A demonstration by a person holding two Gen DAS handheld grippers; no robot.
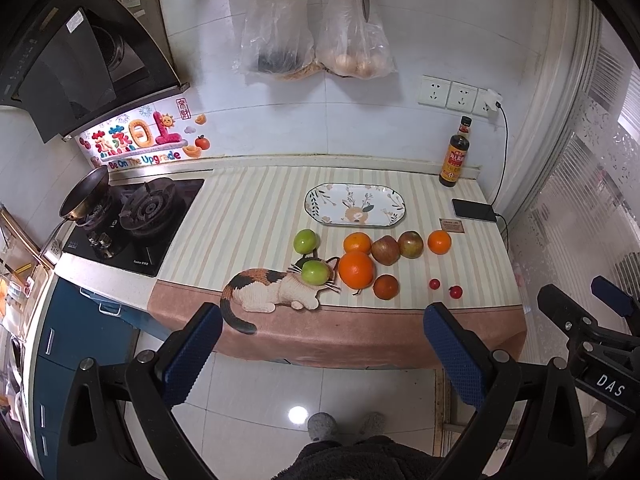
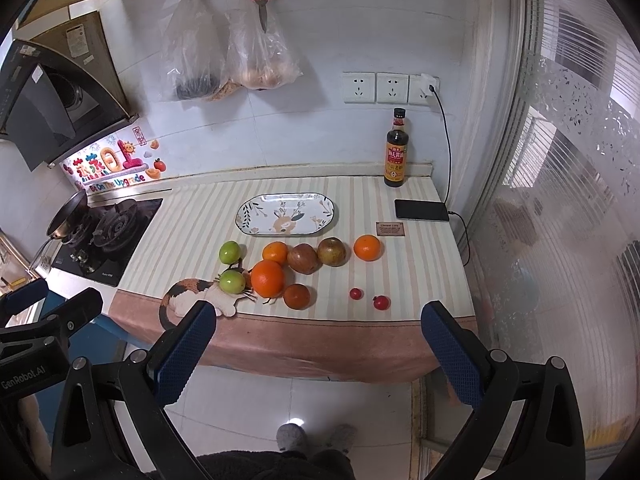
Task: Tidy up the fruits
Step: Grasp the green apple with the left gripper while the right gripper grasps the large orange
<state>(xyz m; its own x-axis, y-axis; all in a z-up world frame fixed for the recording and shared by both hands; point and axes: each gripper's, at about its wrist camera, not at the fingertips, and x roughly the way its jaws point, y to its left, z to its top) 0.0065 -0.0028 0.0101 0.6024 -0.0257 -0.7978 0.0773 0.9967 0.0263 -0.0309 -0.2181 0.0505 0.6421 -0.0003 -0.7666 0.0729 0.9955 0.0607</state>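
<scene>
Mostly hidden: bag (image 1: 276, 28) contents blurred. Fruits (image 2: 276, 268) on bench (image 2: 192, 220), well ahead of your left gripper (image 1: 322, 344) and right gripper (image 2: 318, 344), both spread wide, empty.

Oranges (image 1: 356, 269) four, green apples (image 1: 315, 272) two, red apples (image 1: 385, 250) two, cherry tomatoes (image 1: 455, 291) two.

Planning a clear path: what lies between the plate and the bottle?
Only bare striped cloth between the plate and the bottle; both views show it.
</scene>
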